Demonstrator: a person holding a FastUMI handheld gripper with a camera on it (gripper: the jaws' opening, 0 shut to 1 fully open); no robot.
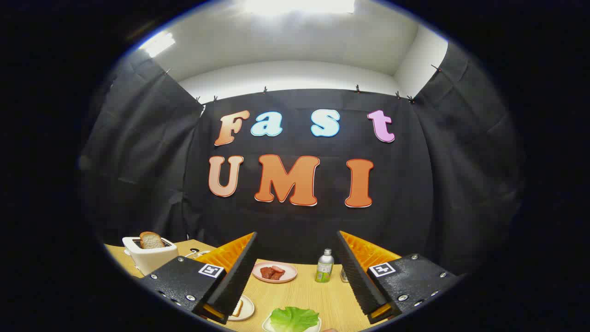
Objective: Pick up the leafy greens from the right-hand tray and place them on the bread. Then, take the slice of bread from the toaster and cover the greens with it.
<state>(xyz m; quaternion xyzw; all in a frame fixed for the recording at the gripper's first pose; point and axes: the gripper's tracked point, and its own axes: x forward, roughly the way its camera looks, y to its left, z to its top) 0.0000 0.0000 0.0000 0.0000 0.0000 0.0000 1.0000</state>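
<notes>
The tool [295, 276] is held above the tabletop [304, 295] with its fingers spread wide and nothing between them: released, empty.

Nearest, low between the fingers at 6 o'clock, the leafy greens [293, 318] lie on a white tray [267, 325], untouched. Just at 9 o'clock of them, partly hidden behind the left finger, a slice of bread [238, 308] rests on a small plate [248, 310].

Farther, at 12 o'clock of the greens, a pink plate [289, 275] carries reddish meat pieces [272, 272]. At 3 o'clock of that plate stands a small bottle [324, 266]; its label is too small to read.

Farthest, at 10 o'clock beyond the left finger, a white toaster [150, 255] holds the toaster slice [151, 240] upright in its slot.

Judgement: the first step is in hand, with no grasp made. The next move calls for lowering the tool over the greens and closing gently on the soft leaf, then carrying it to the plated bread.

No brand is legible. Square coded markers [211, 270] sit on the finger mounts.
</notes>
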